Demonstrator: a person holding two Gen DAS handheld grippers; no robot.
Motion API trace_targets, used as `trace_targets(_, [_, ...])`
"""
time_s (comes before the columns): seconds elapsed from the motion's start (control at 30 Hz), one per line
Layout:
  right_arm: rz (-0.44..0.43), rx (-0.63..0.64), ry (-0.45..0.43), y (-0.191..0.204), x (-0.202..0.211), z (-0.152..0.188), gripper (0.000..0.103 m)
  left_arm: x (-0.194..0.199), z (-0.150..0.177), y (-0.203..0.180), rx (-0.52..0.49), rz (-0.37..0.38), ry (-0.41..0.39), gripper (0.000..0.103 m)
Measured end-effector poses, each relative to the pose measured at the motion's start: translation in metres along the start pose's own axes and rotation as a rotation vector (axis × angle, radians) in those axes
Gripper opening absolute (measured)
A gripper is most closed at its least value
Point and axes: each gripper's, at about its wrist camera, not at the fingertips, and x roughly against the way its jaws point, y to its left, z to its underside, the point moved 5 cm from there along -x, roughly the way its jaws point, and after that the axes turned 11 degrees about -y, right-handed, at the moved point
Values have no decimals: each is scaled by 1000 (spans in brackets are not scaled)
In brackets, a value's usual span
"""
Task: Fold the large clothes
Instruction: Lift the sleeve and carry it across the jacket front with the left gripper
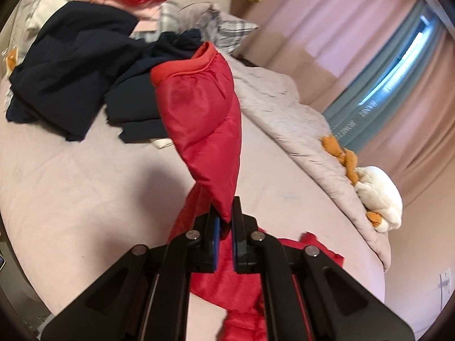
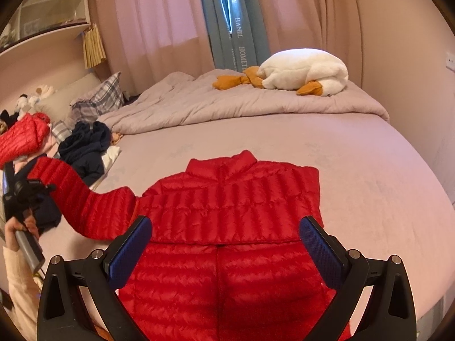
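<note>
Right claw gaping wide above red jacket spread flat on bed. Left claw clamped on lifted sleeve, cuff uppermost. Beyond, dark clothes heaped near pillows; goose toy on quilt.

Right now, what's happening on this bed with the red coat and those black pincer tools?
A person is folding a red quilted puffer jacket spread flat on the pink bedsheet. The left gripper is shut on the jacket's sleeve and holds it lifted off the bed, cuff hanging up front. The right gripper hovers open above the jacket's body, holding nothing. A pile of dark navy clothes lies near the pillows, and a white plush goose rests on the grey duvet.
</note>
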Motion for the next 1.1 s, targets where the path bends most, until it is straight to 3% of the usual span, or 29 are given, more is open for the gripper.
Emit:
trace_targets(0.5, [3,-61,-38,-21,19,-2,102,28,16,-83,-146,152,0,5])
trace_targets(1.1, [40,-106,-55,-50,32,-2,102,38,59,-151,-274,258,66,5])
